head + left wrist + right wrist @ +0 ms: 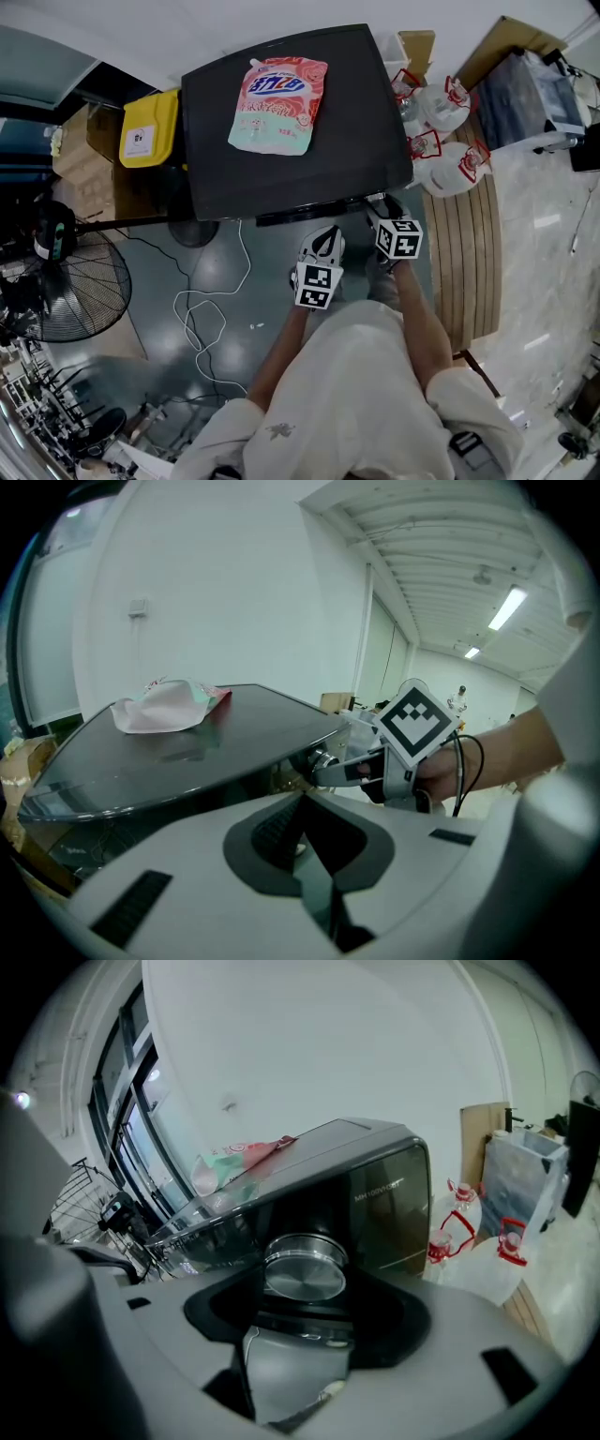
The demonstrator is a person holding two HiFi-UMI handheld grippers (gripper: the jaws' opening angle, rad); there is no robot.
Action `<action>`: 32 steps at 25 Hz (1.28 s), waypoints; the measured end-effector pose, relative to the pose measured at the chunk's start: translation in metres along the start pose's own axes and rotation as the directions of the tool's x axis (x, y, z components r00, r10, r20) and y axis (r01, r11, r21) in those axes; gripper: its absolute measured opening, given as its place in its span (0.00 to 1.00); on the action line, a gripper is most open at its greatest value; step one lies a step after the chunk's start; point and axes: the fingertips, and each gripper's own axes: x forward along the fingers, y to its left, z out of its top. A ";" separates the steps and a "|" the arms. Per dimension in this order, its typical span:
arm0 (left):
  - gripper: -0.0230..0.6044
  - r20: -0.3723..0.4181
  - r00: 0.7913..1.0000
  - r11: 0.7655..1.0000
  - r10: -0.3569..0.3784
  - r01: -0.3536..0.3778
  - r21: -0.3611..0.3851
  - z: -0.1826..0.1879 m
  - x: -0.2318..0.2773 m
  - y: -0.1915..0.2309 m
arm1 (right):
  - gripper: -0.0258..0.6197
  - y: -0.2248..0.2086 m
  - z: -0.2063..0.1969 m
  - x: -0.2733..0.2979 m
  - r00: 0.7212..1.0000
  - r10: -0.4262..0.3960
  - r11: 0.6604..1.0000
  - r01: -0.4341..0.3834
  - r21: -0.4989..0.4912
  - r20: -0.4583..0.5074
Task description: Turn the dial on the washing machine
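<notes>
A black washing machine (361, 122) fills the top of the head view, with a pink detergent pouch (279, 103) lying on its lid. My right gripper (378, 208) is at the machine's front edge. In the right gripper view the round silver dial (304, 1267) sits between its jaws, and the right gripper (302, 1290) is shut on it. The left gripper view shows that right gripper (330, 765) reaching to the dial (322, 758) from the right. My left gripper (324, 246) hangs just in front of the machine, left of the dial, touching nothing. The left gripper (317, 878) has its jaws together and empty.
A yellow bin (150, 127) stands left of the machine, and a floor fan (56, 291) further left. A white cable (202, 314) loops over the floor. Clear water jugs with red handles (450, 155) and a wooden platform (469, 253) are on the right.
</notes>
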 end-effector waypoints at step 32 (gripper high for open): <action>0.06 0.002 1.000 1.000 0.006 -0.007 0.005 -0.002 -0.003 -0.003 | 0.47 -0.001 0.001 0.000 0.979 0.173 0.908 -0.202 0.366 0.109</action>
